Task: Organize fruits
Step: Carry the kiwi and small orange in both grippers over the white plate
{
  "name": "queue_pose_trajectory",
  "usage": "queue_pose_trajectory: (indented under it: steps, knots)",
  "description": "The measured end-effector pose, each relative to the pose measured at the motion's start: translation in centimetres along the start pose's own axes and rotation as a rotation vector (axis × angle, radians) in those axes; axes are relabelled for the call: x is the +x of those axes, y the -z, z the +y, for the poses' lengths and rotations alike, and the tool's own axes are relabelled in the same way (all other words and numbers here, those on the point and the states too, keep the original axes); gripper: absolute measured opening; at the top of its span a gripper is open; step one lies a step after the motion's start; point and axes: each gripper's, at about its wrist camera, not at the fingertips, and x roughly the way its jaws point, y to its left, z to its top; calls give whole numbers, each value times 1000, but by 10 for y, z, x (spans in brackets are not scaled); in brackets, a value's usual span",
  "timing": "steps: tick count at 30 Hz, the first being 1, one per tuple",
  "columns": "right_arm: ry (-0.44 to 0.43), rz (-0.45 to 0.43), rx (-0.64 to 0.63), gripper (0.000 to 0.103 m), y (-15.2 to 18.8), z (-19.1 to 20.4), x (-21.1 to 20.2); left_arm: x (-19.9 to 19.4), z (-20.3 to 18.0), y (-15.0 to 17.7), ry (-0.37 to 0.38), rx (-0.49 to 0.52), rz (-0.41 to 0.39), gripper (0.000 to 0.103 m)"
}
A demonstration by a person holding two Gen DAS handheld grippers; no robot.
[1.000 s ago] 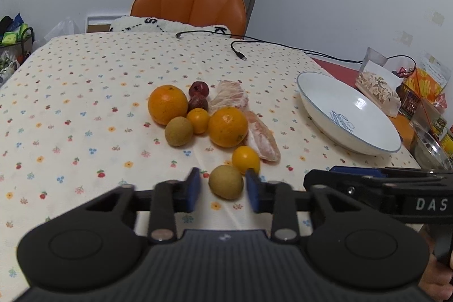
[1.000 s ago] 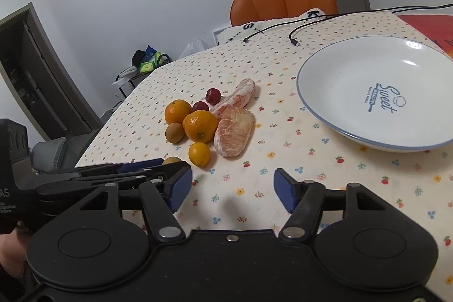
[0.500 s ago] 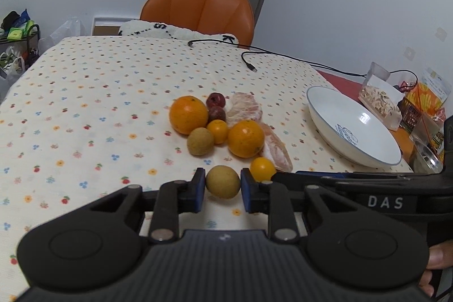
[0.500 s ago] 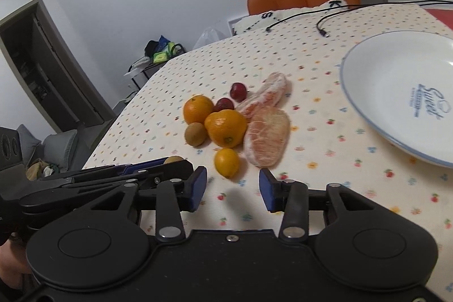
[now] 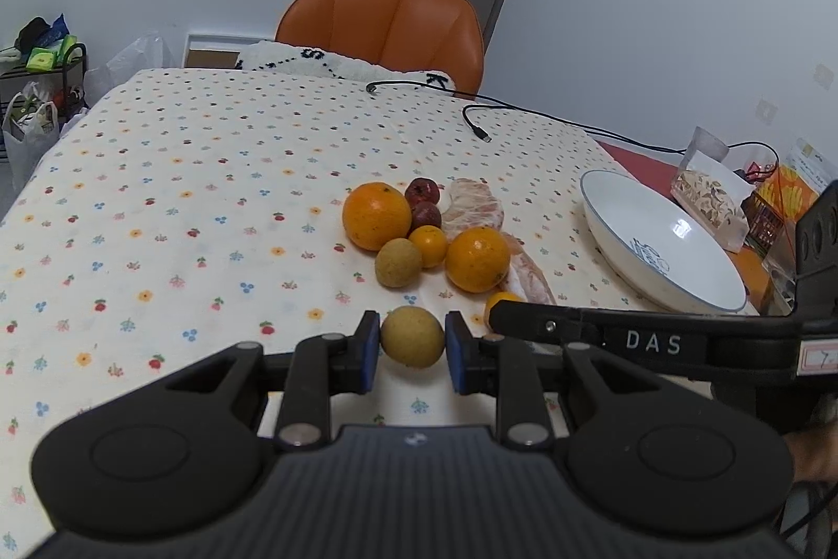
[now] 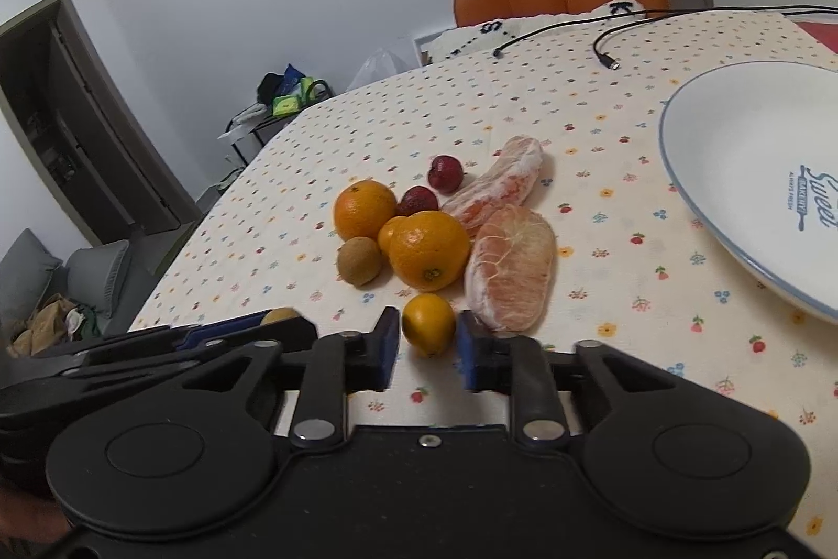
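My left gripper (image 5: pixel 412 352) is shut on a yellow-brown kiwi (image 5: pixel 412 336) at the near edge of the fruit pile. My right gripper (image 6: pixel 428 349) has its blue pads on both sides of a small mandarin (image 6: pixel 428 323) and is shut on it. On the table lie two big oranges (image 5: pixel 376 216) (image 5: pixel 477 259), a second kiwi (image 5: pixel 398 262), a small mandarin (image 5: pixel 428 245), two dark red fruits (image 5: pixel 422 192), and two peeled pomelo pieces (image 6: pixel 510 273) (image 6: pixel 497 184). An empty white plate (image 6: pixel 733 129) stands to the right.
An orange chair (image 5: pixel 387 24) stands at the table's far side. Black cables (image 5: pixel 471 124) lie across the far cloth. Snack bags and a glass (image 5: pixel 712 197) crowd the right edge beyond the plate. A cluttered rack (image 5: pixel 42 82) stands left of the table.
Both grippers moved forward and closed: the left onto the near kiwi, the right onto the small mandarin.
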Motion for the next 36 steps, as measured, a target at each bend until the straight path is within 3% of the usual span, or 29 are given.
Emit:
queue_pose_trajectory:
  steps: [12,36]
  knots:
    - [-11,-48,-4,20,2,-2,-31,-11,-20,-3,22,27,-33,25]
    - [112,-191,80,21,15,-56,-109,-7,-96,-10,94,134,-58,25]
